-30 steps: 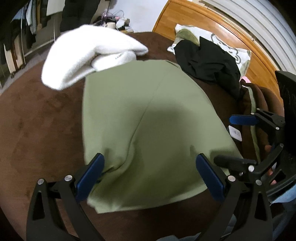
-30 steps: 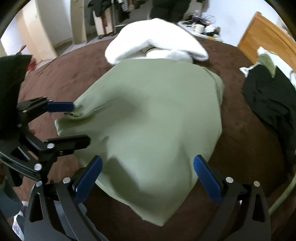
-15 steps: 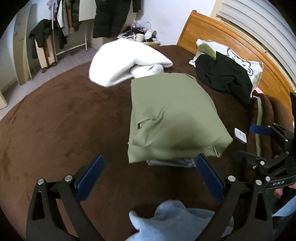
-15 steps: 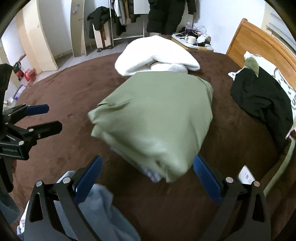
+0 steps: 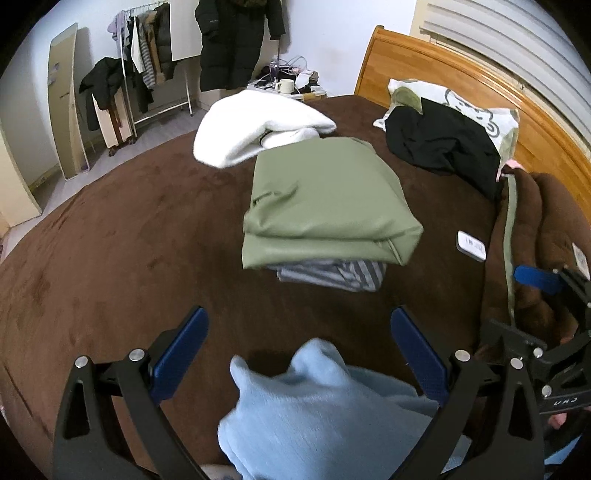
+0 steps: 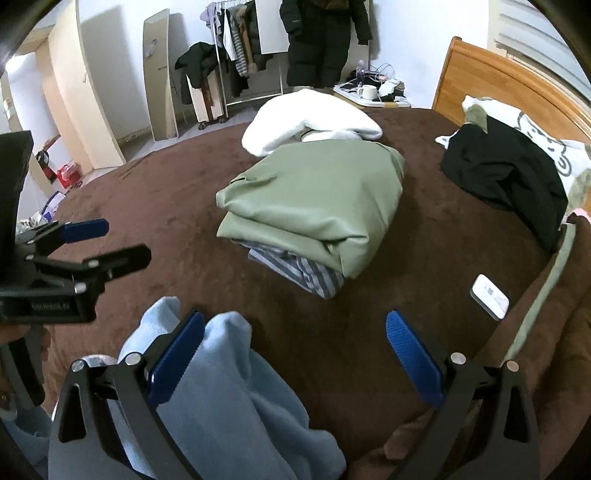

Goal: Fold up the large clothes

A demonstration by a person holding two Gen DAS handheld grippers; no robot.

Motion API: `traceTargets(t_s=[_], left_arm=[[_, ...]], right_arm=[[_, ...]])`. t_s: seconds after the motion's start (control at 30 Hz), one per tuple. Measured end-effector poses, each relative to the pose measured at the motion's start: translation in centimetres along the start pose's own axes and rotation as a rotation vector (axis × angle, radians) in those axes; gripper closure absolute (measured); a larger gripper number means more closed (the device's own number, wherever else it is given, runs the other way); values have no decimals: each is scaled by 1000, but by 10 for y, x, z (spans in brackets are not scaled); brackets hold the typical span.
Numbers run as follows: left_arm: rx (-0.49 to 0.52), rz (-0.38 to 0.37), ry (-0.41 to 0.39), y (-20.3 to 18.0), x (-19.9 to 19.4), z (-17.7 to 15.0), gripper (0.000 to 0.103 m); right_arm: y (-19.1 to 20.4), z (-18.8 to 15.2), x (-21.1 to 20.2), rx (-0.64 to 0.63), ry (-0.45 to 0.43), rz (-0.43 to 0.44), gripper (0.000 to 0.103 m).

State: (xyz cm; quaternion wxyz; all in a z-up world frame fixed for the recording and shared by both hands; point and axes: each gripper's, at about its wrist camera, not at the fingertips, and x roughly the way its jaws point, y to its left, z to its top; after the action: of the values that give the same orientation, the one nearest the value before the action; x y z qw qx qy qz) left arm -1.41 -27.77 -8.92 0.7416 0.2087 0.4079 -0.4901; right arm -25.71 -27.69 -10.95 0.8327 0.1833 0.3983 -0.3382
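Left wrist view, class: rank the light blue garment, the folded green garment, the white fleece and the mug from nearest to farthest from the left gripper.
1. Light blue garment: between the left gripper's fingers.
2. Folded green garment: mid-bed, on striped cloth.
3. White fleece: behind it, left.
4. Mug: on the side table beyond the bed.

Brown plush bed cover (image 5: 110, 258) fills the ground ahead of the tool. Wooden headboard (image 5: 443, 74) far right, white slatted blind (image 5: 517, 33) above it. White wall (image 6: 406, 33) straight ahead; clothes rack (image 6: 229, 55) with hung garments far left of centre, long black coat (image 6: 321, 40) beside it. Cluttered side table (image 6: 373, 94) with a mug. Leaning panel (image 6: 159, 77) and pale floor (image 6: 147, 144) far left.
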Motion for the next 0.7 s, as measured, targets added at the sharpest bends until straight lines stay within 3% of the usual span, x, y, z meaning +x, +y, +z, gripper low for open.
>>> traceTargets(t_s=[0.33, 0.7], left_arm=[[-87, 63, -114, -15, -33, -36, 7], [-77, 90, -99, -27, -31, -54, 7]], right_arm=[[-1, -29, -26, -8, -65, -15, 6], [3, -40, -29, -27, -70, -21, 6]])
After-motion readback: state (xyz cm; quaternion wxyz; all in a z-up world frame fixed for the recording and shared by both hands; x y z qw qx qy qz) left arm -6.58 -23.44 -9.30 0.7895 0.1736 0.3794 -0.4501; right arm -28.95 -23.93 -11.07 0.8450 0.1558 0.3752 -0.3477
